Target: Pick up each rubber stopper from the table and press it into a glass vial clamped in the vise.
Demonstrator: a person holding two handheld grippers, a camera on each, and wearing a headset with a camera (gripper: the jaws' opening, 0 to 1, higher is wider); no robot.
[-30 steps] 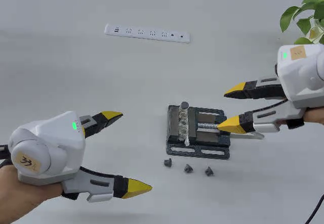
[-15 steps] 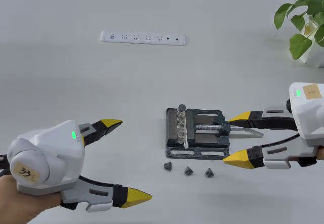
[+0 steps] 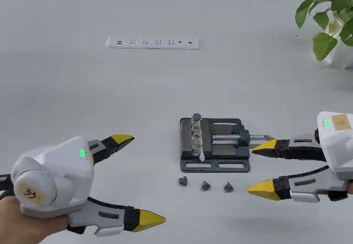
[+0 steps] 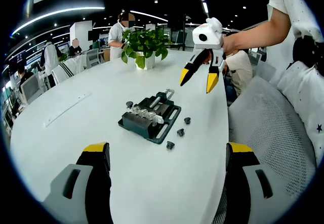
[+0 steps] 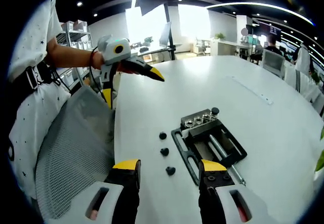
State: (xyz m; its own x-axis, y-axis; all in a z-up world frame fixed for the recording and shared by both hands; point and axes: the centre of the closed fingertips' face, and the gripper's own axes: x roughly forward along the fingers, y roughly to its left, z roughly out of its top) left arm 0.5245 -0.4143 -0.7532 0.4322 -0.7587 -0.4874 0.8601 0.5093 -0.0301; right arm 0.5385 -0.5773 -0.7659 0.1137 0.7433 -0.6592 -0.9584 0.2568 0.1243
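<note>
Stoppers (image 3: 205, 185): three loose on surface (image 3: 83, 90), lower centre, just below vise (image 3: 220, 166) | left claw (image 3: 149, 179), right claw (image 3: 251, 169): spread wide, empty | likely light, squashy; pinch sides gently | glass vials (image 3: 196, 136) probably fragile

We see white shells, black jaws and yellow tips on both the left gripper (image 3: 148, 179) and the right gripper (image 3: 251, 169), each showing a small green light (image 3: 81, 152). The vise (image 3: 220, 166) is matt black and its vials (image 3: 196, 139) are clear glass. Three dark grey stoppers (image 3: 205, 185) stand out against the pale grey table (image 3: 83, 90). The power strip (image 3: 153, 42) is white and the plant (image 3: 331, 7) is green. A white shirt (image 5: 25, 57) carries small dark stars.
</note>
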